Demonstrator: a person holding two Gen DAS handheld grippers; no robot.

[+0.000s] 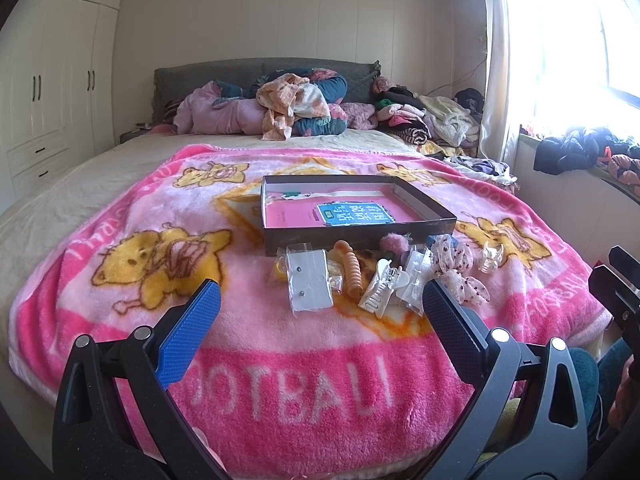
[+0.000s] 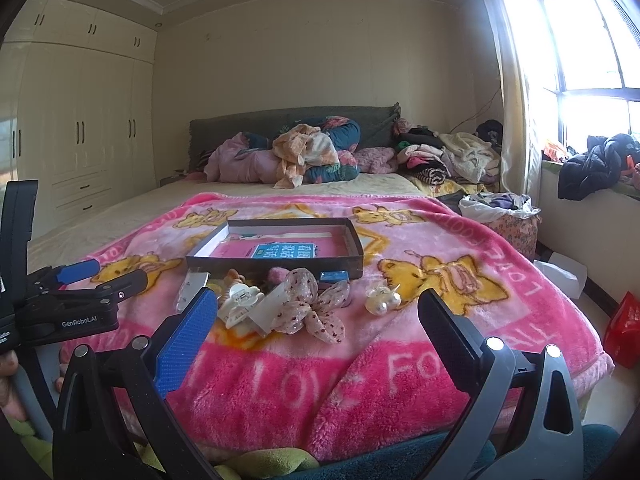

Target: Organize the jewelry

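At frame centre on the pink blanket [image 1: 280, 344] we list: shallow dark box [image 1: 356, 224], white claw clip [image 1: 382, 288], dotted bow [image 1: 460, 276], carded earrings [image 1: 310, 284]. Left gripper [image 1: 320, 312] and right gripper [image 2: 316, 320] both spread, holding nothing.

blanket [image 1: 300, 360] reads "football", "i love"; left gripper [image 2: 80, 280] body reads "genrobot.ai".

The dark box [image 1: 432, 227] hides the far edges of the accessories heaped against its near wall. At three o'clock in the left wrist view, the right gripper [image 1: 618, 280] is cut off by the frame. Small items inside the clear bags [image 1: 310, 282] are too small to identify. The window [image 1: 576, 40] at two o'clock is washed out.
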